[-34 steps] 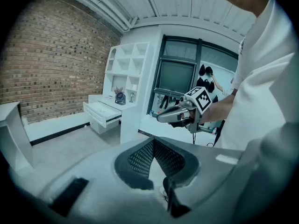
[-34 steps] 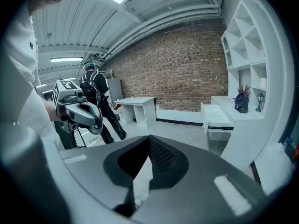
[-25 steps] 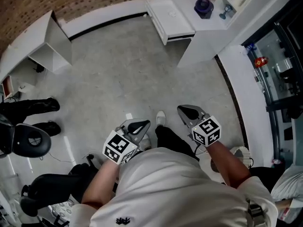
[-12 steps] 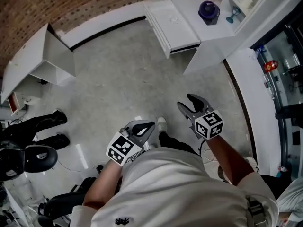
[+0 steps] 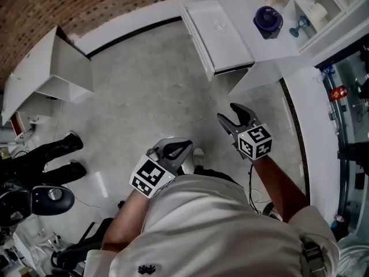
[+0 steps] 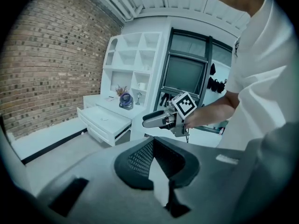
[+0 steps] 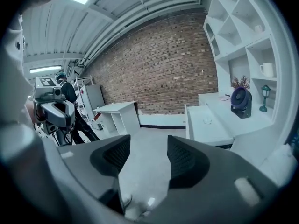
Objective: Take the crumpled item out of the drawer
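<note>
A white drawer [image 5: 228,45] stands pulled out of the white cabinet far ahead. A small pale crumpled item [image 5: 221,23] lies in it, also showing in the right gripper view as the crumpled item [image 7: 207,121] inside the drawer [image 7: 208,133]. Both grippers hang in front of the person's body, well short of the drawer. My right gripper [image 5: 233,115] is opening, its jaws spread with nothing between them [image 7: 148,148]. My left gripper [image 5: 183,146] has its pads together and holds nothing [image 6: 154,146].
A purple fan [image 5: 268,19] and a small plant sit on the cabinet top beside shelves. A white desk [image 5: 52,68] stands at left by the brick wall. Another person's black boots [image 5: 55,152] and a dark stool [image 5: 49,201] are at lower left. Grey floor lies between.
The right gripper's jaws have gone from shut to spread wide. The drawer and cabinet have shifted right and slightly down in the head view. The left gripper stays shut.
</note>
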